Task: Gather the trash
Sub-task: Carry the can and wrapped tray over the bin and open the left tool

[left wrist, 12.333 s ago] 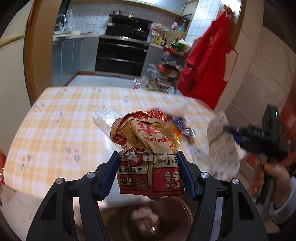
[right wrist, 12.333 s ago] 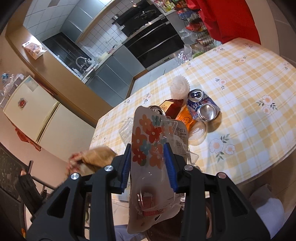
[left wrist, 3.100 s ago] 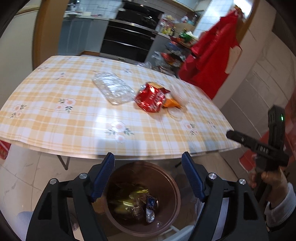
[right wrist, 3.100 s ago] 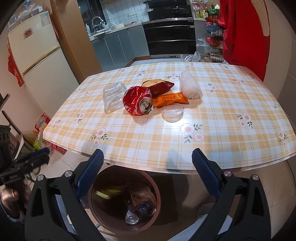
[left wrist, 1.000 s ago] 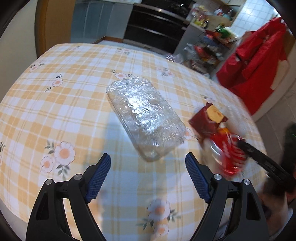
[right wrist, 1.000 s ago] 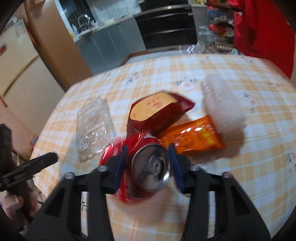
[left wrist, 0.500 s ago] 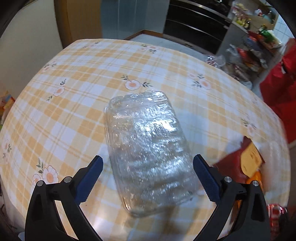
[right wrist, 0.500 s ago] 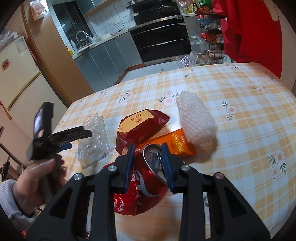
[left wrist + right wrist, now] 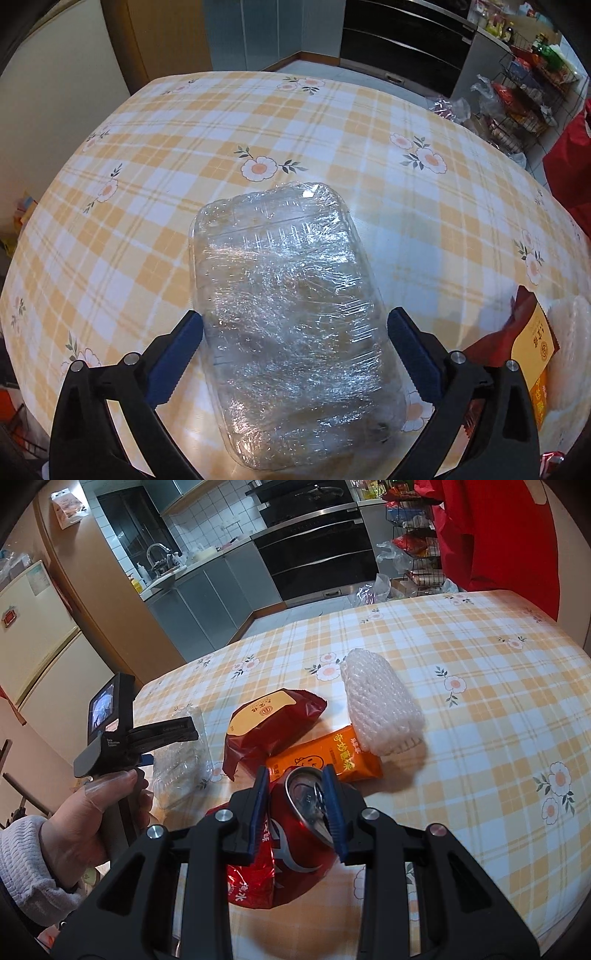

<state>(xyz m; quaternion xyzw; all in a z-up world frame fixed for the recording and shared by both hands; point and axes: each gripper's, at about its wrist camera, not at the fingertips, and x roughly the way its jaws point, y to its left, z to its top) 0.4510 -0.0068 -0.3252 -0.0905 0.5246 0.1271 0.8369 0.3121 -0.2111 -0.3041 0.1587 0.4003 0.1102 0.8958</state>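
The checked surface [image 9: 332, 122] carries what trash is left, and the largest piece, a clear film-wrapped plastic tray [image 9: 291, 325], lies flat on it directly under my left gripper [image 9: 295, 354]. The tray's long axis runs away from me along the line the left gripper points, so its jaws straddle the short width, one on each long side, spread wide and not yet pressing. They have just been opening, with the tray between them. My left hand [image 9: 79, 834] is plainly the nearer one. A second ago the tray sat well ahead of those jaws; now they bracket its near half. My right gripper [image 9: 297, 812] is pinching the crushed red can [image 9: 295, 834], which then lay on the surface and now looks lifted.
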